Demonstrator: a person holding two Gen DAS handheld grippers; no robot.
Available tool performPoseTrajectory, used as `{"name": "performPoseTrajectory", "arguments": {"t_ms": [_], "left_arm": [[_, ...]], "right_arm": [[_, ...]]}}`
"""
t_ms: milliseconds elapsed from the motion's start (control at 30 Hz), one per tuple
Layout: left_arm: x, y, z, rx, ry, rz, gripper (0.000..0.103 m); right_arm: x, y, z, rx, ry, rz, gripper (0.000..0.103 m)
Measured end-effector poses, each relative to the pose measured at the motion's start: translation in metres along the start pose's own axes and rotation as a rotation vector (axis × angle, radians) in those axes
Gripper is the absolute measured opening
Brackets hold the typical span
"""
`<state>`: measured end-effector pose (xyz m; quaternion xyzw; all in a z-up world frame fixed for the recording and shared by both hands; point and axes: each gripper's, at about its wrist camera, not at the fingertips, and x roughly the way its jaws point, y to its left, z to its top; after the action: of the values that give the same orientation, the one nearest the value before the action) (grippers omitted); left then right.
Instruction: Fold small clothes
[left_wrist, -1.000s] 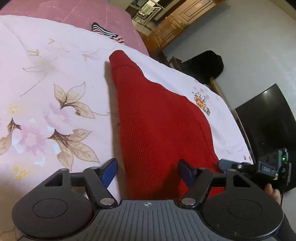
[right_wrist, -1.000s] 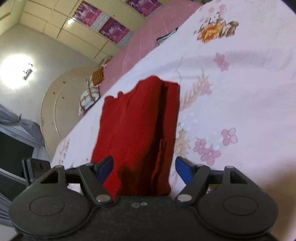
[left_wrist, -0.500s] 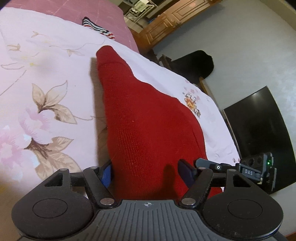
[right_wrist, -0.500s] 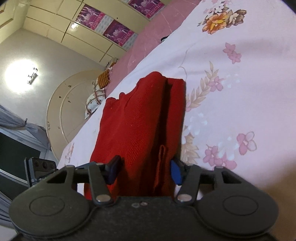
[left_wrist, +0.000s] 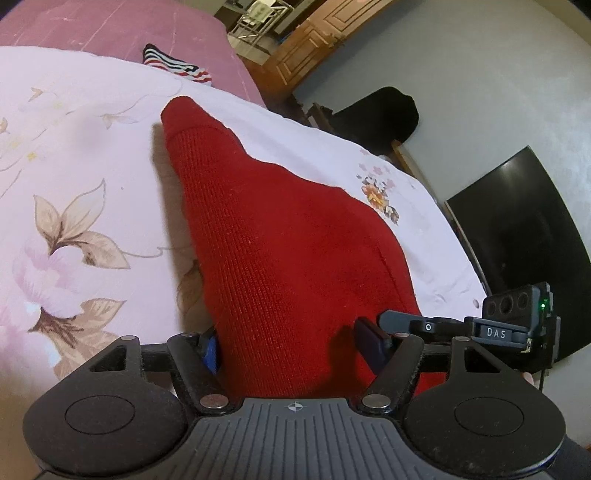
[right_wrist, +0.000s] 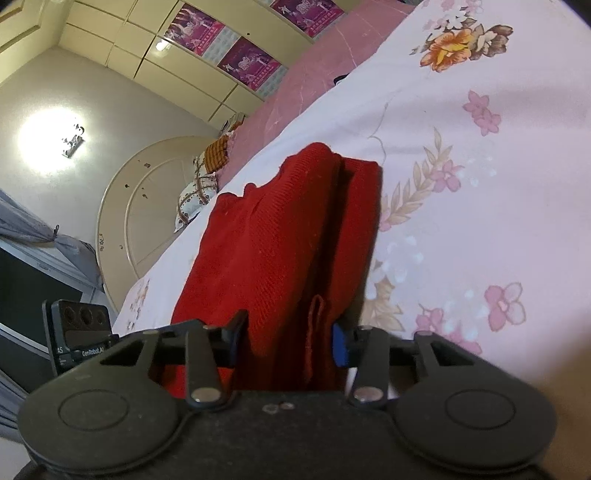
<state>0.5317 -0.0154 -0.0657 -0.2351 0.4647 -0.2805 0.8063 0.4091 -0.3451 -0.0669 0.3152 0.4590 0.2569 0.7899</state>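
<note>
Now both grippers have the near edge of the sweater (left_wrist: 280, 251) between their fingers. A second ago the left gripper (left_wrist: 291, 345) sat wide with the knit only partly between its fingers; it has slid in, and the red cloth fills the gap from one blue pad to the other. It looks only a little narrower than before, so I judge it pressing on the sweater but not clamped hard. The right gripper (right_wrist: 286, 341) has changed more plainly: its fingers were well apart a second ago and have drawn in by steps until they pinch a bunched stack of layers, a loose loop of edge standing up between them. That one I would call gripped.

The sweater lies on the flowered sheet (left_wrist: 74, 177), already narrowed into a long strip, one end tapering away toward the pink bedcover (left_wrist: 110, 26) where a striped garment (left_wrist: 177, 68) waits. From the right view a lengthwise fold runs along its right side.

With both near corners taken, the next step is likely to lift this edge and carry it to the far end. The left hold may slip if it is not tightened first.
</note>
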Motion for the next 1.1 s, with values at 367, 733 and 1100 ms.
{"name": "performPoseTrajectory", "arguments": {"t_ms": [367, 733, 1100], "left_arm": [[-0.011, -0.018, 0.001, 0.122, -0.005, 0.091, 0.040], [-0.045, -0.045, 0.002, 0.199, -0.024, 0.104, 0.038], [-0.118, -0.039, -0.005, 0.237, -0.083, 0.092, 0.038]], "right_arm": [[-0.007, 0.017, -0.005, -0.082, -0.034, -0.032, 0.033], [-0.023, 0.049, -0.007, -0.143, -0.085, -0.043, 0.033], [-0.013, 0.111, -0.025, -0.213, -0.113, -0.049, 0.033]]}}
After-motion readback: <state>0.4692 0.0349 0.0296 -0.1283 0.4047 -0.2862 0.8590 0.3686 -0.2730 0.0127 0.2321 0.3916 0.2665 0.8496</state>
